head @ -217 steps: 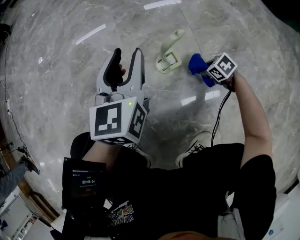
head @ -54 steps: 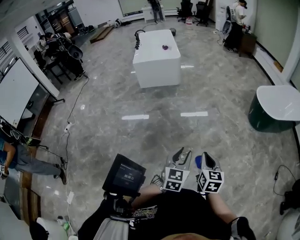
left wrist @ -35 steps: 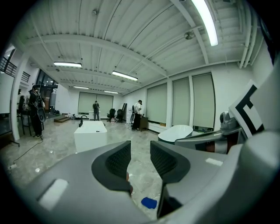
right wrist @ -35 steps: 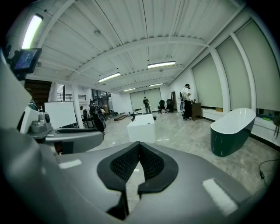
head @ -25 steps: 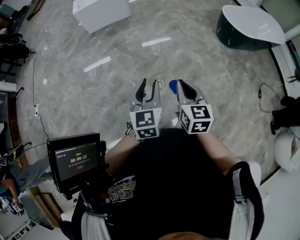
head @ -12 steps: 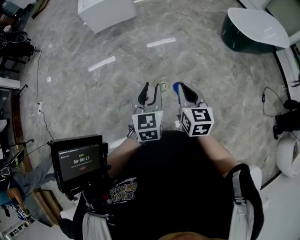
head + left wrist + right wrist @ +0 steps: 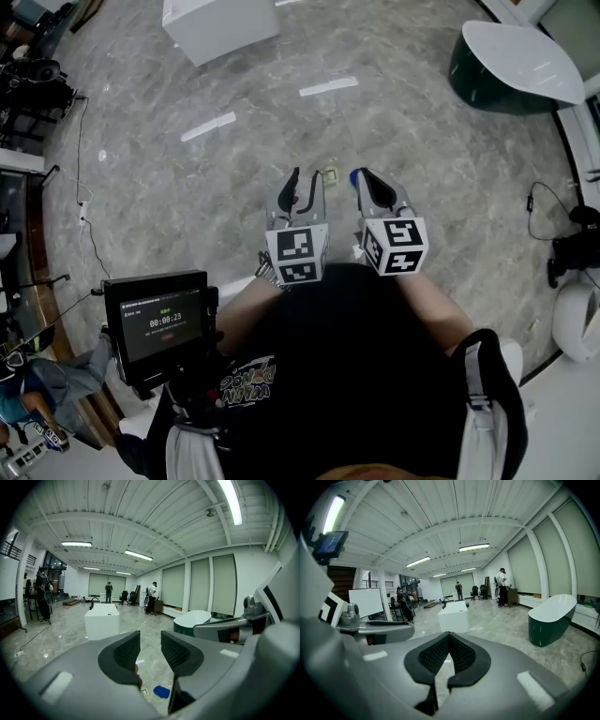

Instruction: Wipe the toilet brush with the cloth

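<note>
Left tool (image 7: 307,178): released, jaws apart with nothing between them. Brush (image 7: 328,174): lying on the floor (image 7: 187,206), seen between the tips of the two tools. Cloth (image 7: 161,692): blue, on the floor just beside the brush, held by neither tool. Right tool (image 7: 364,176): clenched, jaws together on nothing. The two tools sit side by side above the floor.

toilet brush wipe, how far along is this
Done: nothing shows whether the pale green plastic toilet brush got wiped. In hand: nothing. The left gripper stands open and empty, and the right gripper is shut on nothing. The crumpled blue cloth and the brush both lie on the grey marble floor. Left: if wiping remains, both need picking up.
</note>
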